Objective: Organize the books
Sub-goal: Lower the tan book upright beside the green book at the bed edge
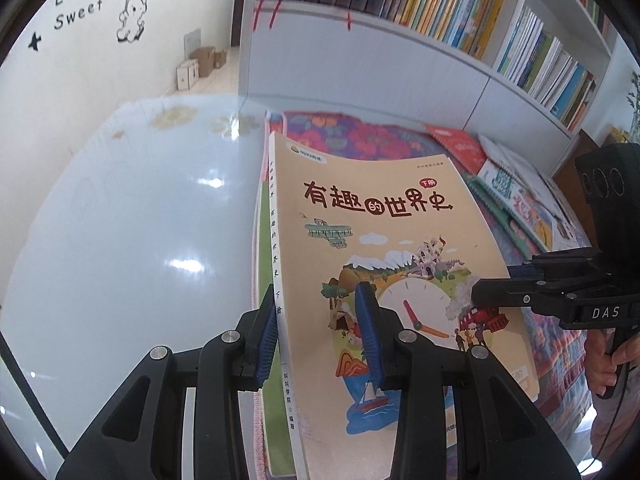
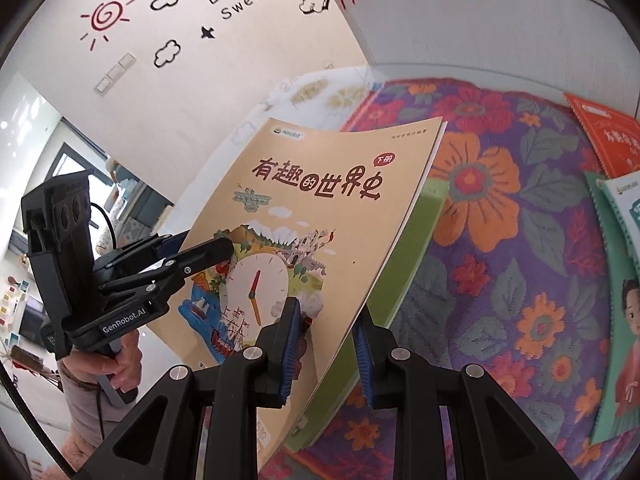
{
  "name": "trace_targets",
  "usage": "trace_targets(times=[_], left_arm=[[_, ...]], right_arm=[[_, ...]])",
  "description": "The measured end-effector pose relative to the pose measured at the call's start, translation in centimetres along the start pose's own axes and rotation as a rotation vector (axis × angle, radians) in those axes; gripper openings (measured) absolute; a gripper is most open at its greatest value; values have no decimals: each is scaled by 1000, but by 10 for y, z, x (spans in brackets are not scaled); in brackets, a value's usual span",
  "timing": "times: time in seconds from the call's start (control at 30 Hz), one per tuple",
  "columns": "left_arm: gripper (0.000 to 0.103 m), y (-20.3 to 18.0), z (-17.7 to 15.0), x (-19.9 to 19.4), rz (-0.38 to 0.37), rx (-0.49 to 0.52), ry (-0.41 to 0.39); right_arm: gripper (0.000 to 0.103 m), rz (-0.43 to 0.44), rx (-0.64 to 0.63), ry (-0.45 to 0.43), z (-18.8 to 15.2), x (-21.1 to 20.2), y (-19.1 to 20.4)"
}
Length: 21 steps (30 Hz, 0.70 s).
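A tan book point(image 1: 380, 240) with a clock and landscape on its cover lies on top of a green book point(image 1: 265, 268). Both are held together, tilted, over the left edge of a floral cloth point(image 2: 500, 240). My left gripper point(image 1: 318, 336) is shut on the pair at the spine side, one blue pad on the cover and one underneath. My right gripper point(image 2: 328, 350) is shut on the same tan book point(image 2: 320, 220) and green book point(image 2: 400, 276) at the page-edge side. Each gripper shows in the other's view: the right gripper point(image 1: 492, 294) and the left gripper point(image 2: 208, 254).
Several more books lie on the cloth to the right, among them an orange book point(image 2: 608, 136) and a teal-edged book point(image 2: 624, 280). A white bookshelf point(image 1: 400, 52) full of books stands behind. A glossy white table point(image 1: 140, 220) stretches to the left. A person's hand point(image 2: 124, 364) grips the left handle.
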<state>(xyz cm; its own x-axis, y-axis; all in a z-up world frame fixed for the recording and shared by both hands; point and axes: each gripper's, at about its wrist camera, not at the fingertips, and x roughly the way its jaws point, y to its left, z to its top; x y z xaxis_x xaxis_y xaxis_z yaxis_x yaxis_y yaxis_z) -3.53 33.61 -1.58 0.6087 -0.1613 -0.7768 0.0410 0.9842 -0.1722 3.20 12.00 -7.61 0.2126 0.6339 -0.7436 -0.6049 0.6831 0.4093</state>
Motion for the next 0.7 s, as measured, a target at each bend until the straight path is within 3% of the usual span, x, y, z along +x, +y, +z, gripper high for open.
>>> trace_targets(times=[0.37,0.53,0.7], left_arm=[[35,8,-10,15,-8,-18,39],[37,2,-10,16,86,34,42],[37,-5,-9,16,134,91,38]], right_arm=[[25,3,31,32,3,18,-10],[26,-4,26,27,1,16,-7],[27,-2,34,20,1,15,-7]])
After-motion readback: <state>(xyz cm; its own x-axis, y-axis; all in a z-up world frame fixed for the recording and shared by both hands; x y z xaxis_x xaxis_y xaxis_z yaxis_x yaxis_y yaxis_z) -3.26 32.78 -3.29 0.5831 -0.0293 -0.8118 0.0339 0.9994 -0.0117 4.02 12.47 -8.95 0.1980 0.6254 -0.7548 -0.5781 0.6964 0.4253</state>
